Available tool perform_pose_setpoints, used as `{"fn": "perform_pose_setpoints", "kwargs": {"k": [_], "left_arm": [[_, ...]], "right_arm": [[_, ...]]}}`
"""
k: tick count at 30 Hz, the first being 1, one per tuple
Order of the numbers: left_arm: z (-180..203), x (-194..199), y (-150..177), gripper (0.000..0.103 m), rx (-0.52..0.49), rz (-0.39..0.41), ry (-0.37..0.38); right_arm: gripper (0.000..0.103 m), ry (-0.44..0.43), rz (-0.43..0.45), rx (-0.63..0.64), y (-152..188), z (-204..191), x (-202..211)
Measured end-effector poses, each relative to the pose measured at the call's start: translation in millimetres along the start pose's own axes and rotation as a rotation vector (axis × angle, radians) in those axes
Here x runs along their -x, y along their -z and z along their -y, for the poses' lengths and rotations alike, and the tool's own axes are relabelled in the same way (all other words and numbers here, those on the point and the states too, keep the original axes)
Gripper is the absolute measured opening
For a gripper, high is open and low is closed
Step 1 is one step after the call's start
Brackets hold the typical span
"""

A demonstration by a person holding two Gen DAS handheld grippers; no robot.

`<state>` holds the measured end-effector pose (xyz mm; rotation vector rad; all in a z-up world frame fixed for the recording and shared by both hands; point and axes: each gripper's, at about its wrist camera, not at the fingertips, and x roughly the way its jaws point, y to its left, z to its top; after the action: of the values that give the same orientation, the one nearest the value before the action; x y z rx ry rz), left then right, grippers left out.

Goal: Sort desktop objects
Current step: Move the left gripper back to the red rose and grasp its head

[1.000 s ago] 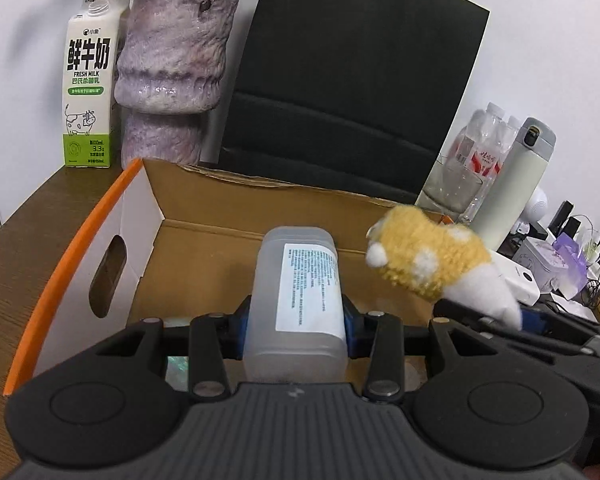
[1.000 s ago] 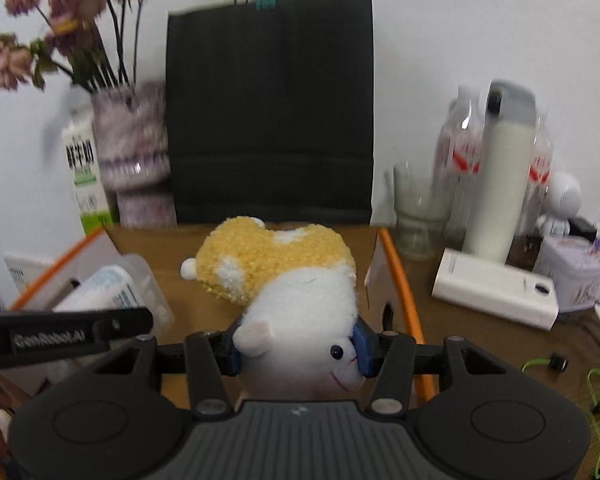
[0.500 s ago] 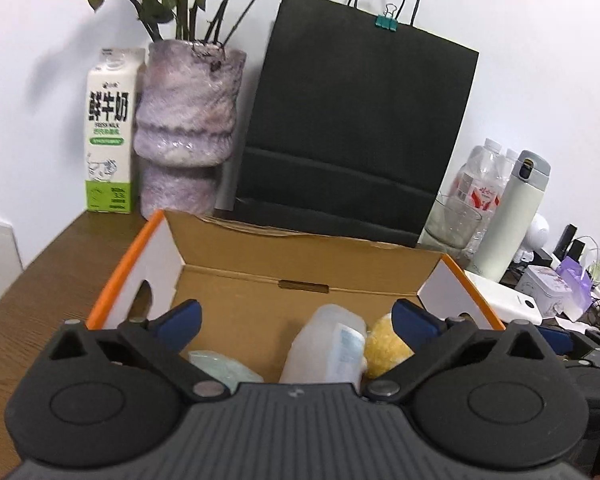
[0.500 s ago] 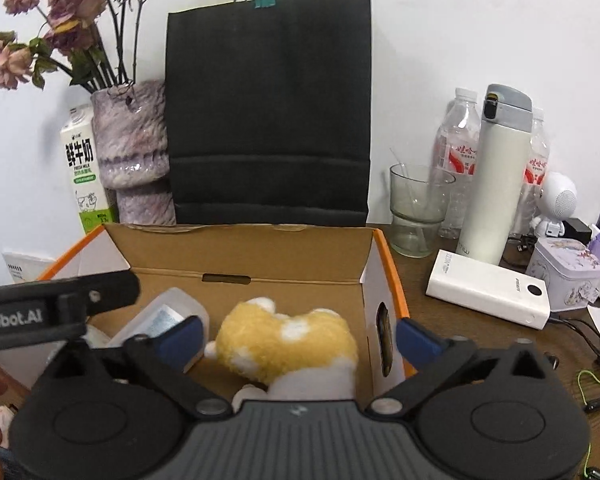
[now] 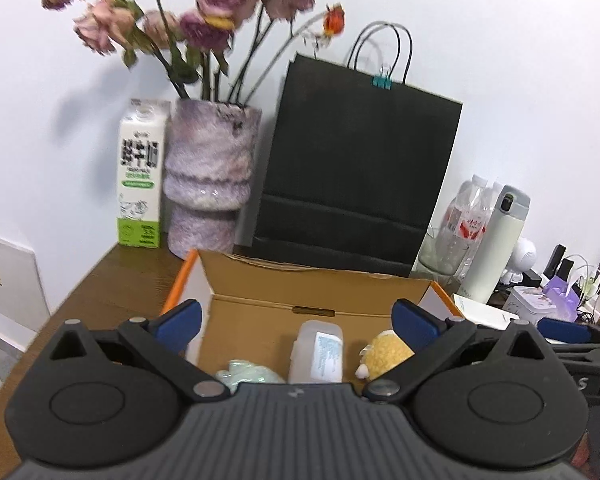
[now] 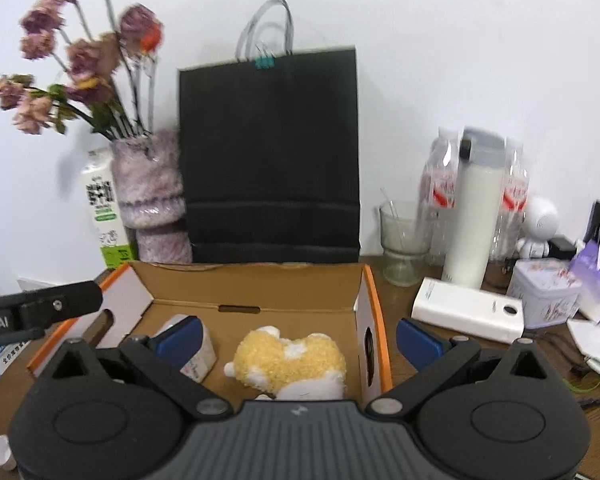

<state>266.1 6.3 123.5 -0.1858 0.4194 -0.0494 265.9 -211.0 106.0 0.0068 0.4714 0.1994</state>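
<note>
An open cardboard box (image 5: 316, 300) (image 6: 252, 284) with orange edges stands on the wooden desk. Inside lie a translucent plastic bottle (image 5: 318, 356) with a white label, a yellow and white plush toy (image 5: 384, 354) (image 6: 288, 362) and a pale green crumpled item (image 5: 248, 374). My left gripper (image 5: 296, 320) is open and empty, above and in front of the box. My right gripper (image 6: 298, 334) is open and empty, above the box's near side, with the plush below it. The bottle (image 6: 198, 354) shows partly behind the right gripper's left finger.
Behind the box stand a black paper bag (image 5: 356, 176), a purple vase with dried roses (image 5: 210, 180) and a milk carton (image 5: 140, 176). To the right are a glass (image 6: 402, 244), white flask (image 6: 476, 216), water bottles, a white power bank (image 6: 466, 310) and a tin (image 6: 546, 296).
Both grippers opened and let go: the bottle and the plush toy dropped into the box. Both grippers have since pulled back and up, away from the box.
</note>
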Motion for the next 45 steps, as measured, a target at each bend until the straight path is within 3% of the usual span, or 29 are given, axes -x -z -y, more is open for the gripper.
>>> {"fn": "perform_pose_setpoints", "kwargs": {"k": [5, 15, 21, 25, 31, 39, 42, 43, 45], "left_arm": [[-17, 33, 13, 0.103, -0.029, -0.032, -0.009], [-69, 88, 52, 0.103, -0.084, -0.079, -0.152], [-97, 112, 73, 0.103, -0.035, -0.115, -0.198], [-97, 123, 93, 0.103, -0.009, -0.155, -0.156], [-66, 135, 120, 0.103, -0.031, -0.190, -0.033], [-21, 140, 147, 0.103, -0.113, -0.255, 0.101], [-4, 133, 160, 0.103, -0.144, -0.273, 0.107], [-1, 131, 163, 0.101, -0.160, -0.278, 0.101], [5, 127, 167, 0.080, -0.184, -0.277, 0.091]], "right_arm": [[0.103, -0.022, 0.004, 0.019, 11, 3, 30], [0.103, -0.001, -0.168, 0.034, 72, 26, 52], [0.103, -0.010, -0.207, -0.026, 99, 37, 69], [0.103, -0.010, -0.224, -0.041, 113, 37, 79], [0.103, -0.007, -0.214, -0.064, 126, 34, 101], [0.103, -0.014, -0.234, -0.037, 148, 25, 125], [0.103, -0.015, -0.238, -0.031, 155, 23, 130], [0.103, -0.016, -0.236, -0.027, 157, 23, 132], [0.103, -0.013, -0.230, -0.018, 159, 22, 135]]}}
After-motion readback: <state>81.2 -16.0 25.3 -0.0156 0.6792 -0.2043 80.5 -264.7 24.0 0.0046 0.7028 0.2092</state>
